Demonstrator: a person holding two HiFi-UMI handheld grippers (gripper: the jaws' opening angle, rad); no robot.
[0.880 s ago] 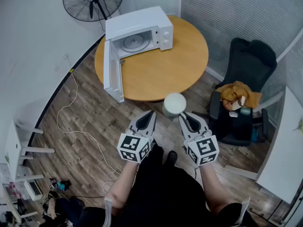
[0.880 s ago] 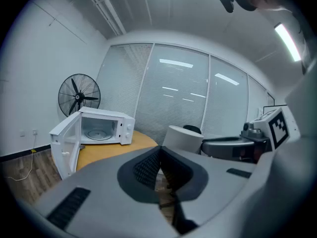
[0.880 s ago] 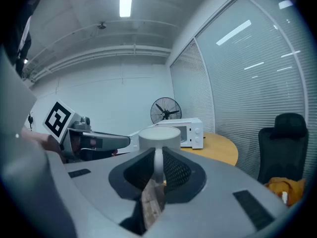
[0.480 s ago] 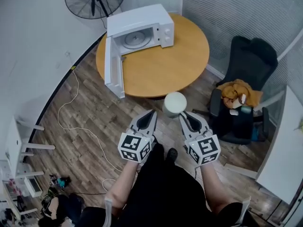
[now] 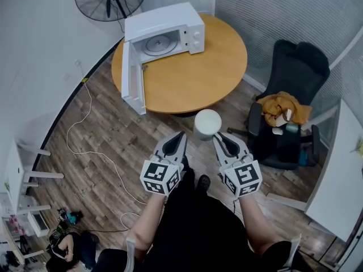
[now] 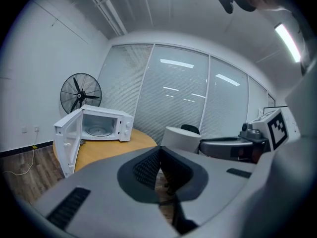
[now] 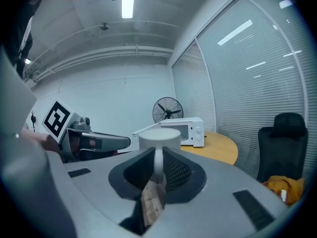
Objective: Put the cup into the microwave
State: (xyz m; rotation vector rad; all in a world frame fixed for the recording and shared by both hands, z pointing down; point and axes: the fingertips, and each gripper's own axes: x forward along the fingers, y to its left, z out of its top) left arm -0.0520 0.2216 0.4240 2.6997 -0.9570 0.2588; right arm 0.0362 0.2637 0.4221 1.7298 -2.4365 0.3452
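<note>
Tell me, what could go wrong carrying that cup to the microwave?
The right tongs pinch the cup only by its thin handle, so it might swing or slip out. The microwave has its door wide open, so the cup could knock it going in.

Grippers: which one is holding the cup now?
The right gripper: its jaws pinch the handle of the white cup. The left gripper, beside it, is shut on nothing.
</note>
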